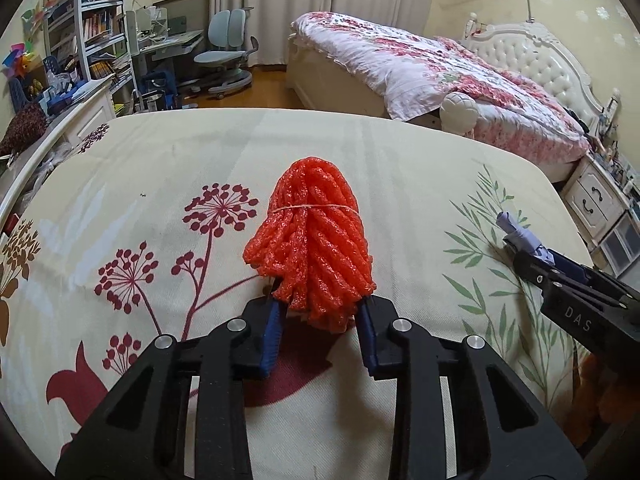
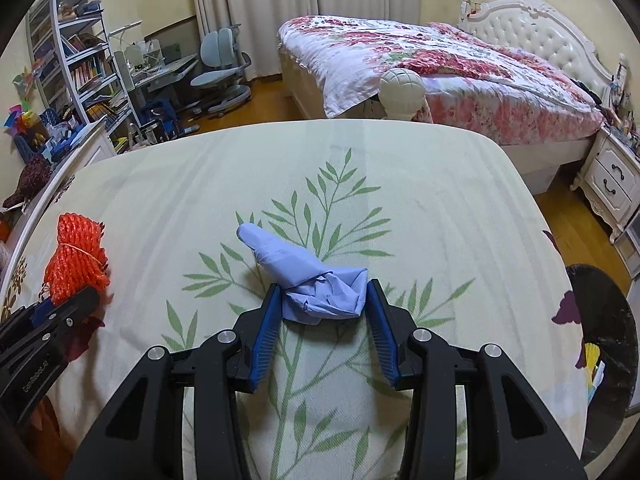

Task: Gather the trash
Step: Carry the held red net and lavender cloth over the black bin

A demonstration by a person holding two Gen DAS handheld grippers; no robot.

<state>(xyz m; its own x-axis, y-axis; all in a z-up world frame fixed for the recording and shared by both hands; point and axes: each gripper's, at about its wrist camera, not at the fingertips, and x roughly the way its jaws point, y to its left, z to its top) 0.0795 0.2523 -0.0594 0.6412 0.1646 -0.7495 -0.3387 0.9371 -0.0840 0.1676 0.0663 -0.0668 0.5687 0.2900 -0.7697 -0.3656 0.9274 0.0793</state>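
1. Our left gripper point(image 1: 320, 312) has its blue pads point(image 1: 272, 332) pressed against the lower end of an orange foam net point(image 1: 316, 248), a rolled bundle tied round with a thin rubber band point(image 1: 312, 208). The jaws stand narrow, clamped on the bundle's base.
2. The net points away from us over the cream bedcover point(image 1: 160, 168), above its dark red flower print point(image 1: 216, 212). We cannot tell whether its far end touches the cloth.
3. Our right gripper point(image 2: 322, 300) grips a crumpled blue glove point(image 2: 316, 284) between its pads point(image 2: 266, 328); both pads touch the wad, and one finger of the glove sticks out toward the upper left.
4. The glove sits over the green leaf print point(image 2: 328, 196) on the same bedcover.
5. From the left wrist view, the right gripper shows at the right edge with the glove in its tips; from the right wrist view, the left gripper shows at the left edge with the orange net.
6. A black-lined bin point(image 2: 604, 344) sits at the right edge of the right wrist view, beside the covered surface.
7. Beyond lie a bed with a floral quilt point(image 1: 440, 68), a pale blue desk chair point(image 1: 224, 52) and a bookshelf point(image 1: 92, 20).
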